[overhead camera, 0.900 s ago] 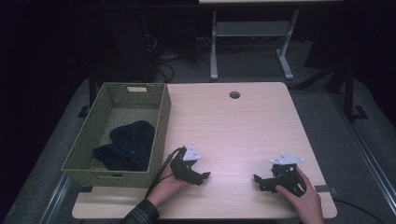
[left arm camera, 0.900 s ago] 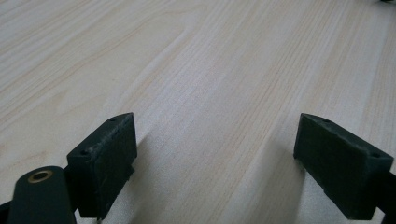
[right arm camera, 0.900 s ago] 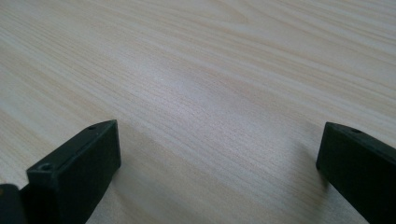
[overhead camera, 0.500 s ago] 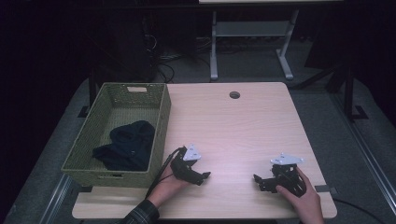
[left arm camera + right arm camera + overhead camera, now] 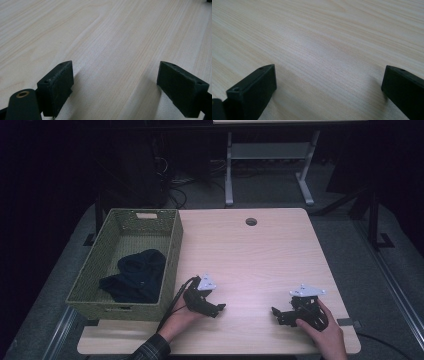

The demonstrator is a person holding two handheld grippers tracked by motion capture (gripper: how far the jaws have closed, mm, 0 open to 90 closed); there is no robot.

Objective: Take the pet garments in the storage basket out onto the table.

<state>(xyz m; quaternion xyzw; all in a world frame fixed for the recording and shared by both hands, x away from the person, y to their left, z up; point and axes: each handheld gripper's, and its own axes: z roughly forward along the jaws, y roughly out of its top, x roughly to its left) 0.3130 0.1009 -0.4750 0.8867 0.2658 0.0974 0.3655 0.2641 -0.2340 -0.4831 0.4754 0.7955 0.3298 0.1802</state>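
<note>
Dark cloth (image 5: 136, 276) lies crumpled inside the woven green basket (image 5: 170, 262) at the table's left edge, just beside our left gripper (image 5: 216, 309) and well apart from our right gripper (image 5: 276, 313). Both grippers rest low over the pale wood table (image 5: 260, 255), jaws spread wide with nothing between them, as both gripper views show. We judge the main risk to be the basket's tall wall: reaching over it at a shallow angle could knock or drag the light basket. The cloth looks soft and limp, so a pinch may catch a single fold and leave the rest trailing over the rim. The tabletop is smooth, with fine straight grain
</note>
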